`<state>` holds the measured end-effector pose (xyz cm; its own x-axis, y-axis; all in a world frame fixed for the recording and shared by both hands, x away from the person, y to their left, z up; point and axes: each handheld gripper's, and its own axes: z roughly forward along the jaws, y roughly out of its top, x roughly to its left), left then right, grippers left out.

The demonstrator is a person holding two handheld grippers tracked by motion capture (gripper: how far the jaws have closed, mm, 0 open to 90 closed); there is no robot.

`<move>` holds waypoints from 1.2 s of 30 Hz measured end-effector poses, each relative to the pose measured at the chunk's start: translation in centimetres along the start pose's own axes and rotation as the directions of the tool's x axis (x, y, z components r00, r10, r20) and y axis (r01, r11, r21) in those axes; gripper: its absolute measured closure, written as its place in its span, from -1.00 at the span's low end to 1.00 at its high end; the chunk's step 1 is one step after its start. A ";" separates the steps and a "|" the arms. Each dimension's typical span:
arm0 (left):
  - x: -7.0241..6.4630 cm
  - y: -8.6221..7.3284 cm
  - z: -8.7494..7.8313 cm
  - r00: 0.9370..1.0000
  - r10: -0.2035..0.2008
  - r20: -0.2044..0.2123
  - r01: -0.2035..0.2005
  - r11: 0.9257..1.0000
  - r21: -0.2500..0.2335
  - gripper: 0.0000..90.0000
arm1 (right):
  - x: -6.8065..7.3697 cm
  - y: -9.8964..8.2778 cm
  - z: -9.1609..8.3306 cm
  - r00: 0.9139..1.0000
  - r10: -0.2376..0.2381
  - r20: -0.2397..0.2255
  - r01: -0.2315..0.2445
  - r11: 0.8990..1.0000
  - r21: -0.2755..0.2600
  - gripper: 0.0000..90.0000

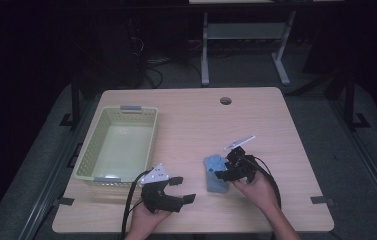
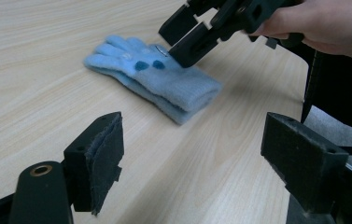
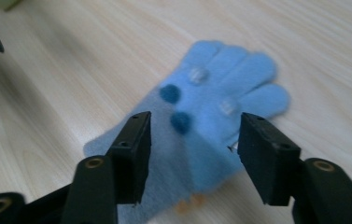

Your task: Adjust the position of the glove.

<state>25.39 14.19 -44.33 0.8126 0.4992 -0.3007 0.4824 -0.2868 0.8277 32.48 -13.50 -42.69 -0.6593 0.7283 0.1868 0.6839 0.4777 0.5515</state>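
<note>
The blue glove (image 3: pixel 211 116) lies flat on the tabletop (image 1: pixel 276 130), just under and between the fingers (image 3: pixel 134 149) of the right gripper (image 1: pixel 227 167), which stand apart with nothing clamped; its knit fingers point away from them, its cuff lies nearest; the left gripper (image 1: pixel 178 190) waits well to the side, its fingers (image 2: pixel 96 158) wide open and empty; the risk, as I judge it, is a shallow bite; if the right fingers close on the top layer alone, the soft knit may slip out or trail on lifting; closing too near the cuff edge could leave the glove dangling and snagging the rim of the basket (image 1: pixel 96 135) beyond the left gripper.
</note>
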 end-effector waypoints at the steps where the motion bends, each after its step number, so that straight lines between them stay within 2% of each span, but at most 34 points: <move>1: 0.0 0.0 0.0 1.000 0.001 0.001 -0.001 1.000 0.003 -0.52 | -0.2 -0.2 -0.3 1.000 0.021 -0.007 -0.021 1.000 -0.014 -0.07; 5: -0.1 0.3 0.5 1.000 -0.007 -0.007 0.007 1.000 0.022 -0.50 | -1.2 -0.9 -1.1 0.997 0.073 -0.032 -0.074 0.996 -0.043 -0.14; 8: 0.0 0.3 1.1 1.000 -0.020 -0.019 0.021 0.999 0.050 -0.49 | -1.7 -1.5 -1.3 0.992 0.118 -0.049 -0.120 0.992 -0.042 -0.18; 11: 0.2 0.4 1.6 0.999 -0.045 -0.021 0.046 0.997 0.061 -0.48 | -2.0 -2.2 -1.3 0.988 0.146 -0.044 -0.148 0.989 -0.030 -0.17; 15: 0.5 1.1 2.5 0.994 -0.113 0.005 0.112 0.992 0.065 -0.43 | -2.5 -3.0 -1.2 0.983 0.174 -0.057 -0.177 0.984 -0.036 -0.18; 18: 0.8 1.7 3.4 0.983 -0.183 -0.001 0.182 0.978 0.100 -0.34 | -2.6 -3.4 -1.2 0.978 0.199 -0.065 -0.201 0.979 -0.038 -0.17; 21: 1.5 1.9 4.1 0.959 -0.284 0.022 0.281 0.955 0.100 -0.33 | -2.5 -3.6 -1.3 0.973 0.215 -0.080 -0.219 0.975 -0.048 -0.12; 24: 2.2 2.2 4.9 0.932 -0.362 0.011 0.359 0.927 0.106 -0.32 | -2.4 -3.7 -1.2 0.970 0.222 -0.096 -0.229 0.972 -0.061 -0.09; 25: 2.4 2.2 5.1 0.925 -0.380 0.010 0.377 0.920 0.106 -0.32 | -2.4 -3.7 -1.2 0.969 0.224 -0.107 -0.231 0.971 -0.064 -0.08; 28: 2.6 2.3 5.5 0.911 -0.413 0.008 0.410 0.906 0.102 -0.30 | -2.5 -3.8 -1.0 0.960 0.249 -0.131 -0.259 0.963 -0.069 -0.07; 30: 2.7 2.3 5.9 0.897 -0.441 0.019 0.437 0.894 0.102 -0.29 | -2.5 -3.9 -0.8 0.952 0.269 -0.150 -0.282 0.956 -0.080 -0.06; 33: 2.8 2.4 6.5 0.889 -0.458 0.023 0.453 0.884 0.115 -0.25 | -2.7 -4.4 -0.3 0.944 0.290 -0.161 -0.304 0.950 -0.075 -0.06; 35: 2.8 2.4 6.8 0.887 -0.461 0.014 0.456 0.882 0.123 -0.19 | -2.7 -4.7 -0.2 0.935 0.307 -0.177 -0.324 0.943 -0.075 -0.06; 36: 2.8 2.4 7.0 0.884 -0.468 0.013 0.463 0.878 0.123 -0.16 | -2.8 -4.8 -0.1 0.936 0.301 -0.180 -0.319 0.945 -0.079 -0.06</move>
<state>31.10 9.17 -46.47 0.4966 0.5646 -0.6592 0.8400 -0.1214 0.5288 31.00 -17.91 -45.82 -0.4679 0.7372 0.4875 0.8316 0.1804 0.5253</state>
